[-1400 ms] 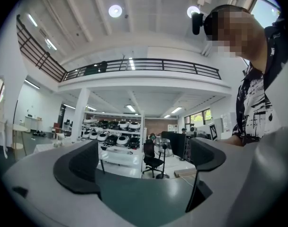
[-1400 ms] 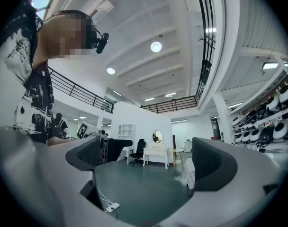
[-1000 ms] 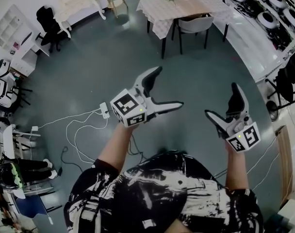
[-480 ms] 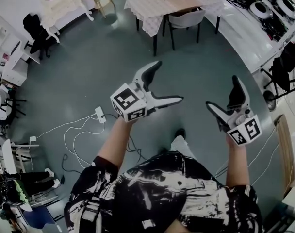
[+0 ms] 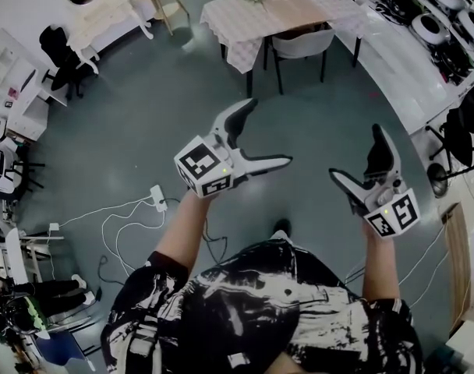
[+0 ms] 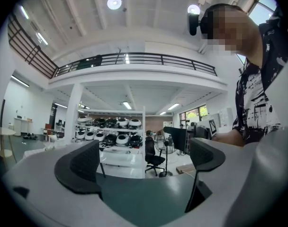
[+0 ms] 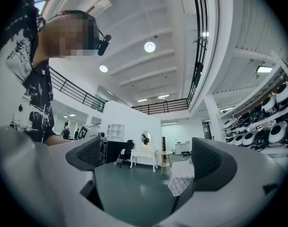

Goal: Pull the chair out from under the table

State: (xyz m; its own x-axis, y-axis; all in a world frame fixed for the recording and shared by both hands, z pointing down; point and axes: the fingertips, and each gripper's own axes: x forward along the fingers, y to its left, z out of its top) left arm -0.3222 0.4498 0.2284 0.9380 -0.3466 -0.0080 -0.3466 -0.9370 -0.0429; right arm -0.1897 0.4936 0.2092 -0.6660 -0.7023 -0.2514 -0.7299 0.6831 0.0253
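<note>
Cloth (image 5: 235, 20) covers the table (image 5: 290, 5); the chair (image 5: 303, 44) looks like smooth plastic.

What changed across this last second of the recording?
The person has stepped forward: a shoe has come into view below the grippers, and the power strip on the floor has slid down the head view toward the body. Nothing was taken hold of or let go. The left gripper and right gripper stay open and empty; the chair is still tucked under the table, well ahead.
</note>
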